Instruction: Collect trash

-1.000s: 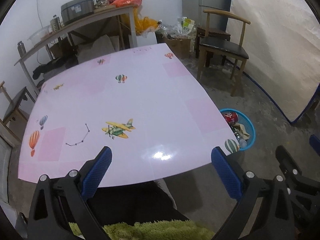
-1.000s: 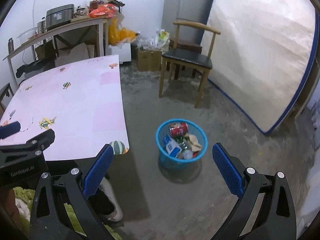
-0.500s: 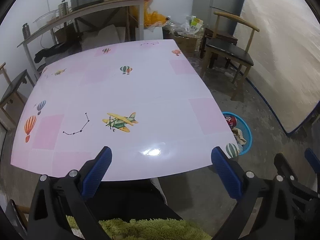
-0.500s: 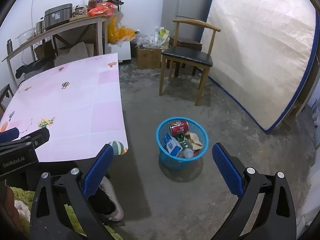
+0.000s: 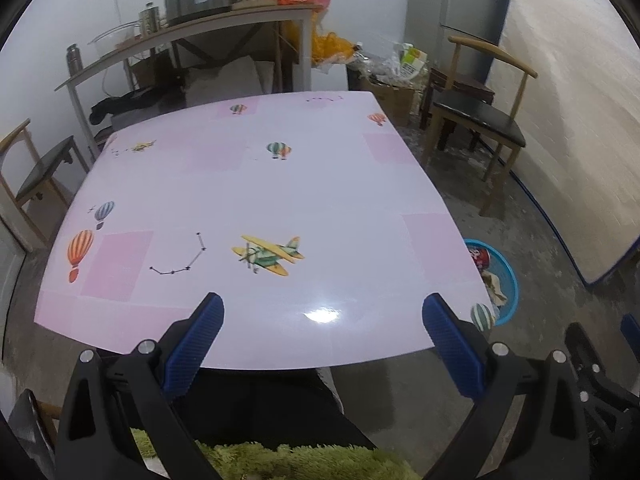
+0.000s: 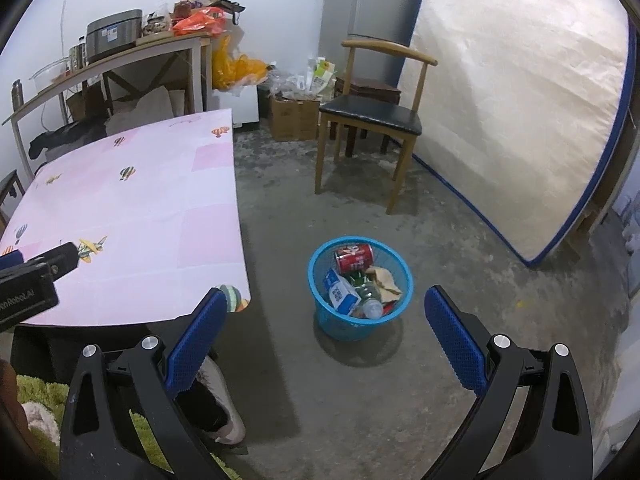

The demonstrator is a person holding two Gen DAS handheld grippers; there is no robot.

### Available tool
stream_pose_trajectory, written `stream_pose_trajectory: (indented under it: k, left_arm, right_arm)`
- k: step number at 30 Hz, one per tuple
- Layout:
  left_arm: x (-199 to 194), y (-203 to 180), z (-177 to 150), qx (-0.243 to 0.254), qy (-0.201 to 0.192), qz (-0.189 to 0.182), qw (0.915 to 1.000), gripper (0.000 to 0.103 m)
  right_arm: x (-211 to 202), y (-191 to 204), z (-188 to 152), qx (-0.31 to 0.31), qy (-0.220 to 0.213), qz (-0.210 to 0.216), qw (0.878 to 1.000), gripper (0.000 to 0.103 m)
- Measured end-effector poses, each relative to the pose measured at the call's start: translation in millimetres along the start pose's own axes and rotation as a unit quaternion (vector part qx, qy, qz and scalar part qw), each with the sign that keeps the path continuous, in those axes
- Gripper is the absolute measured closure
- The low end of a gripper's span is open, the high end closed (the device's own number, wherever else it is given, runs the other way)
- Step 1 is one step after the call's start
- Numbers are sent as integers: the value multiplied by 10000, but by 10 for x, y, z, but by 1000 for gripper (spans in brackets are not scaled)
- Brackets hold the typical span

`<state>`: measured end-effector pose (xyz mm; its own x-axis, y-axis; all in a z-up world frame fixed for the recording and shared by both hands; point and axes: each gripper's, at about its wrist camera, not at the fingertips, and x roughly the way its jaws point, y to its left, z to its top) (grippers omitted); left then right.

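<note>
Trash is seen gathered in a blue mesh basket (image 5: 505, 276) that stands on the concrete floor (image 5: 532, 240) just past the table's near right corner in the left wrist view; most of the basket is cut off by the table edge, so only a red can and crumpled paper are made out. The left gripper (image 5: 323, 320) is held with its blue pads spread wide and nothing between them, above the near edge of the pink table (image 5: 256, 188), which is printed with balloons and a yellow plane. A cluttered shelf (image 5: 192, 28) is seen against the white wall, and a wooden chair (image 5: 480, 120) to the right.

In the right wrist view the basket (image 6: 360, 280) is shown whole, holding a red can (image 6: 354, 258), a blue-white carton (image 6: 340, 290), a plastic bottle (image 6: 370, 300) and brown paper (image 6: 386, 278). The right gripper (image 6: 322, 320) is likewise spread apart and empty, above the floor near the basket. A mattress (image 6: 516, 100) is leaned against the right wall. Items deeper in the basket are too tangled to identify.
</note>
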<state>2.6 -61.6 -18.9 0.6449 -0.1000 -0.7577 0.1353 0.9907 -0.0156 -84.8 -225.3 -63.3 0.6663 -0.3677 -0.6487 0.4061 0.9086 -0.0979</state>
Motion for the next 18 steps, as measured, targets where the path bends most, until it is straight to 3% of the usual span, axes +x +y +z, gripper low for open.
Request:
stream_pose_trajectory:
  k: [18]
  left_arm:
    - [-18, 89, 38, -149, -34, 279, 9995, 6]
  right_arm:
    - [6, -119, 68, 96, -104, -134, 9998, 8]
